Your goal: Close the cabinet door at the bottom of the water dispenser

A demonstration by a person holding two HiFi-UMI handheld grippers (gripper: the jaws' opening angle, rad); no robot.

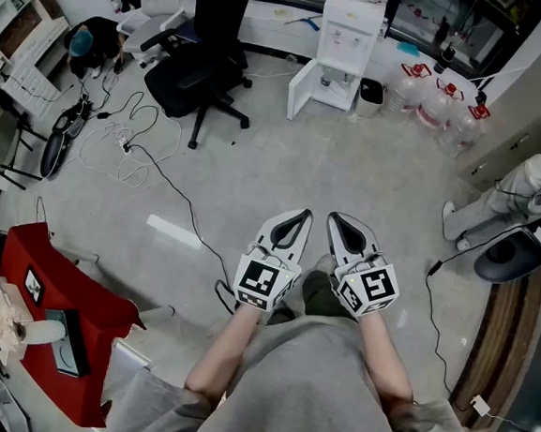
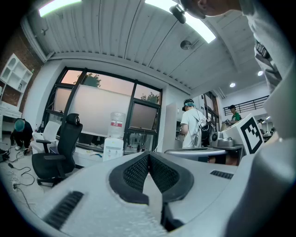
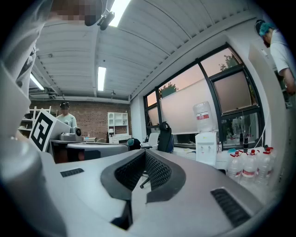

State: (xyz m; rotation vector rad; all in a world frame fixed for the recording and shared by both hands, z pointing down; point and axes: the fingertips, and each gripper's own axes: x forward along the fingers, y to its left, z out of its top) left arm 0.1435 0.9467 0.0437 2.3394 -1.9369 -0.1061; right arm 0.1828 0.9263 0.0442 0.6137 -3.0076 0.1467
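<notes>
An open-plan office doubling as a lab workroom: a black swivel chair (image 1: 200,73) and a white water dispenser (image 1: 347,43) with spare water jugs (image 1: 439,101) stand on a bare grey floor (image 1: 350,170) strewn with cables (image 1: 117,141). Strip lights (image 3: 101,77) hang over tall dark-framed windows (image 2: 99,109), white shelving (image 3: 115,125) and a brick wall (image 3: 88,121).

Left claw (image 1: 293,224) and right claw (image 1: 346,228) held level, side by side, jaws closed, empty.
</notes>
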